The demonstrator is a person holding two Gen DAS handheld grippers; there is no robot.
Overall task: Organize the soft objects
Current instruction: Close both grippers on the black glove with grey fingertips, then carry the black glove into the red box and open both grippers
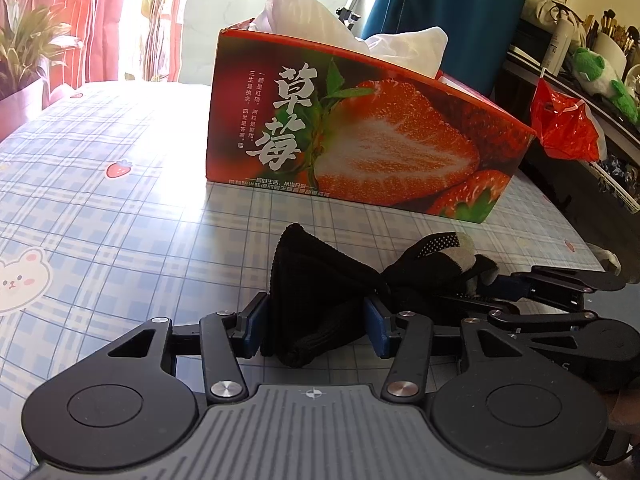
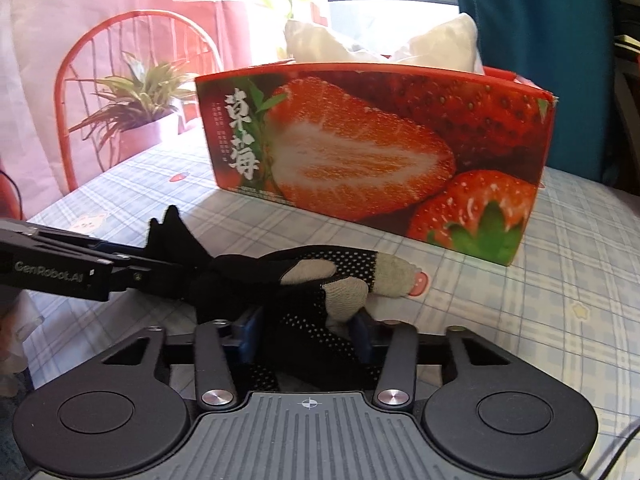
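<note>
Lying across the plaid tabletop [image 1: 100,208] in front of the strawberry-printed box [image 1: 360,140], 1 black glove [image 1: 320,280] runs with its long axis left to right between the 2 tools.

- Left tool [image 1: 316,326]: clenched on the cuff end, blue pads pressing the bunched knit from both sides.
- Right tool [image 2: 304,334]: at the finger end; its jaws stand narrowly apart around the dotted palm and appear to clamp it.
- Relation: the box stands just beyond the glove and well above it, open top facing up; judged, the next move needs a joint lift up and forward over the near wall.
- Glove: limp knit, ribbed cuff, white grip dots, grey fingertip patches.
- Box: stiff glossy card, rectangular, white soft cloth [image 1: 304,12] already bulging from the top.
- Tabletop cover: smooth, shiny, printed with bears and strawberries.
</note>
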